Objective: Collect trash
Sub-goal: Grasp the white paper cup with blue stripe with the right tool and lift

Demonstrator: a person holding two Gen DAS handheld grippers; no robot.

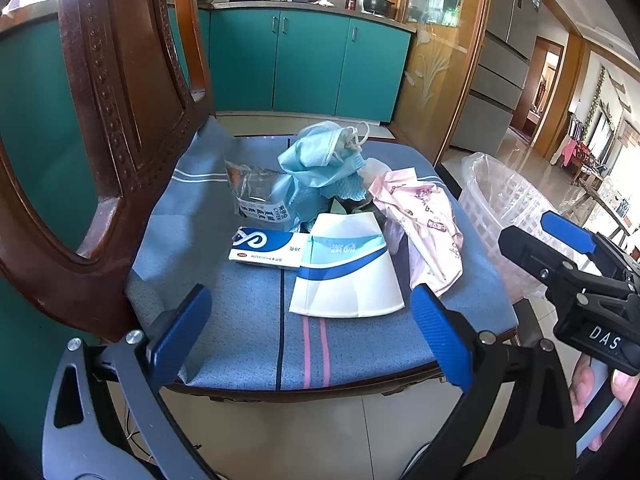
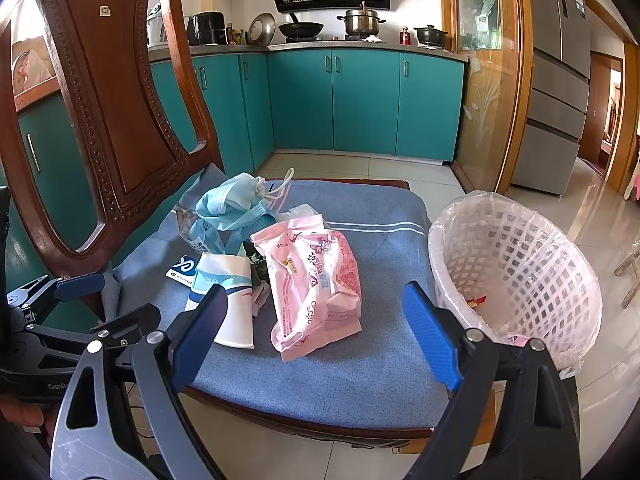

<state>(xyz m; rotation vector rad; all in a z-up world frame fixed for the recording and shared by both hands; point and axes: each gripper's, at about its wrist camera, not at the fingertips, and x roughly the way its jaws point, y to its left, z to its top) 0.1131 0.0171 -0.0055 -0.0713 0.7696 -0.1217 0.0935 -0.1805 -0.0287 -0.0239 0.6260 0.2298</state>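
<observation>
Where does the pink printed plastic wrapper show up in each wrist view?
Left wrist: pink printed plastic wrapper lies right of centre on the seat, beside the flattened white-and-blue paper cup.
Right wrist: the wrapper lies at centre, between the gripper's fingers.
Shared landmark: white lattice plastic basket, right of the chair.

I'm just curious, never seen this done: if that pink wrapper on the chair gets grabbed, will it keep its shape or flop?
The pink wrapper will probably flop and crumple: it looks like thin, creased plastic film, torn open. It also seems light, lying puffed on the cushion without denting it. Its glossy surface may be slightly slippery between the hand-held gripper's fingers.
</observation>
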